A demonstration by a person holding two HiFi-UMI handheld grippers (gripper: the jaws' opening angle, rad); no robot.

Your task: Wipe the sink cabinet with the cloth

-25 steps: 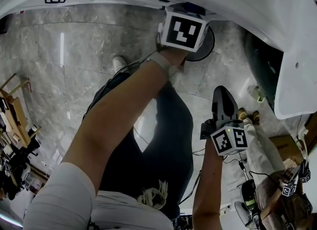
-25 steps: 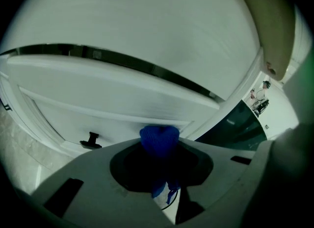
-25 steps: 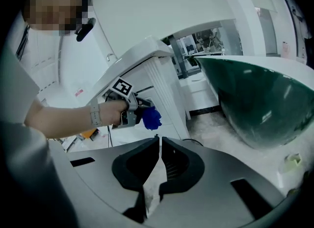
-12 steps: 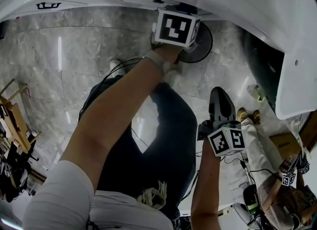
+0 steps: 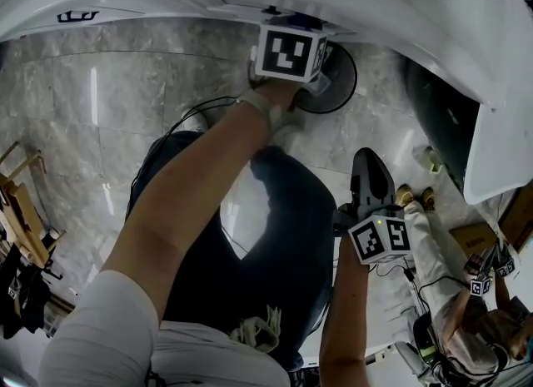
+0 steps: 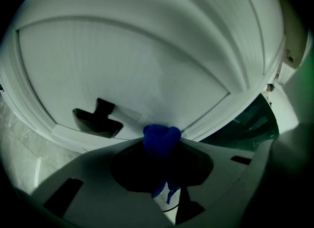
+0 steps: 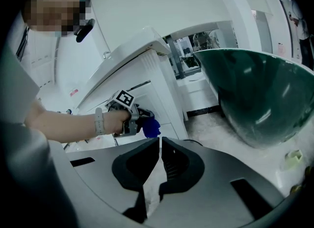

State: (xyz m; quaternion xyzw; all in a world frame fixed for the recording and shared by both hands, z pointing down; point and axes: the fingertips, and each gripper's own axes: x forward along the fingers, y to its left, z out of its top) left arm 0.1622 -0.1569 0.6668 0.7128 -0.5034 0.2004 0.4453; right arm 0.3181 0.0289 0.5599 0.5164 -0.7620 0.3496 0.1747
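- Left claw (image 6: 162, 149): pinching a crumpled dark blue cloth (image 6: 161, 137), with the bunched end sticking out past the tips.
- Dark blue cloth: held against the white panelled door of the sink cabinet (image 6: 122, 60), low on the panel and close to its raised frame.
- Right claw (image 7: 160, 147): pressed together with nothing between the jaws, held low over the grey marble floor (image 5: 92, 102), well apart from the cabinet.
- Dark green glass basin (image 7: 255, 89): to the right of the cabinet, above the floor.

Marble floor (image 5: 125, 102) w/ dark disc (image 5: 343, 81)
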